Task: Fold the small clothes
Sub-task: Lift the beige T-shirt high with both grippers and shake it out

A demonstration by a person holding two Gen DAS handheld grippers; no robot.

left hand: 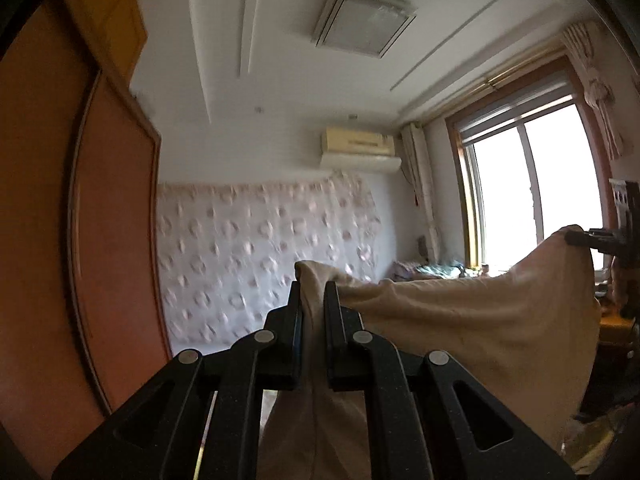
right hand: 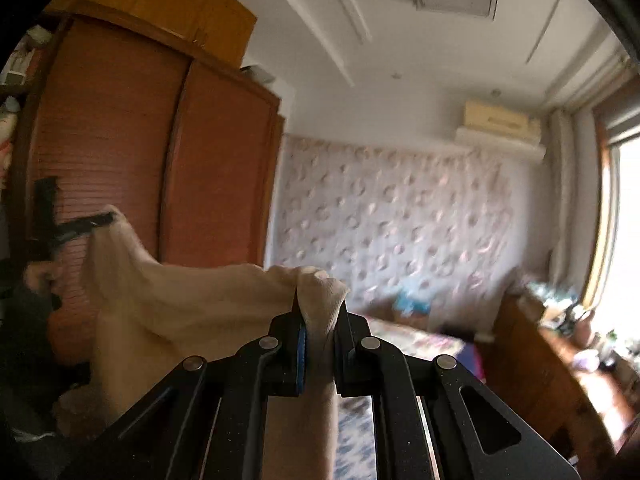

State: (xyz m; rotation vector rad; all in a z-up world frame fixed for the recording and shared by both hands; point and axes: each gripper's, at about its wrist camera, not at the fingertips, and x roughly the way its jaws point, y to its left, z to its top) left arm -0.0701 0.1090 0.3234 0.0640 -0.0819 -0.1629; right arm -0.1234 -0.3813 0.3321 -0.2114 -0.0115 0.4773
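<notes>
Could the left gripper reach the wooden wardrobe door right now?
Probably not freely: the left gripper is shut on the beige cloth garment, which the right gripper also pinches, held stretched in the air, tethering it away from the wooden wardrobe door.

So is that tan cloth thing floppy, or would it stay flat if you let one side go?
Probably floppy: the beige garment sags in a curve between the left gripper and the right gripper, and its lower part hangs limp. It looks light, since small pinches at two corners hold it up. Let one go and that side would likely drop.
</notes>
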